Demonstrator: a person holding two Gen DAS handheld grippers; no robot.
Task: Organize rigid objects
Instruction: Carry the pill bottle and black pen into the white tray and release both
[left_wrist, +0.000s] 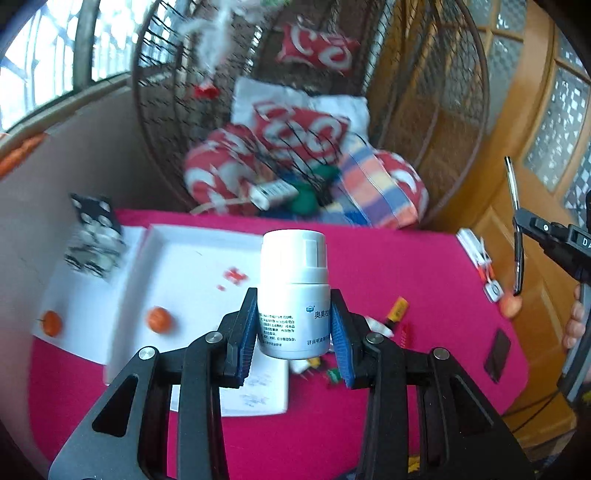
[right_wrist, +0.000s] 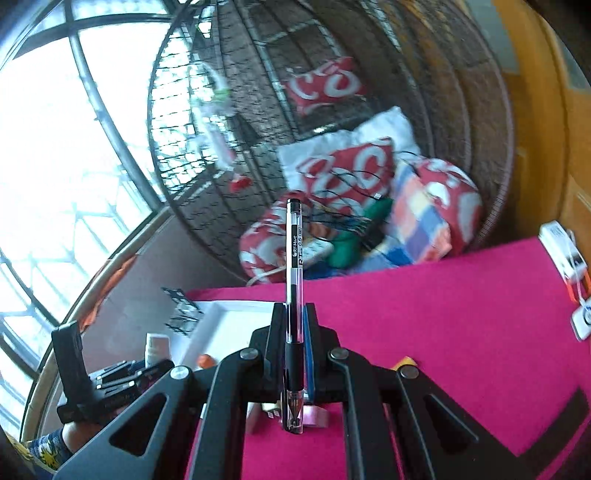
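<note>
We hold a pen upright over the pink table

Our right gripper (right_wrist: 294, 314) is clamped on the clear black-grip pen (right_wrist: 294, 280) at centre frame; the pink tablecloth (right_wrist: 424, 314) spreads lower right, a white tray (right_wrist: 218, 317) sits left of centre.

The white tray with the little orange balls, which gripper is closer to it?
Left. The left gripper, holding a white bottle, is right over the white tray. The right gripper, holding a pen, is off to the tray's right side.

Daylight is admitted through overexposed windows (right_wrist: 55, 147) at left; backgrounds are motion-blurred, edges bent and darkened by fisheye.
</note>
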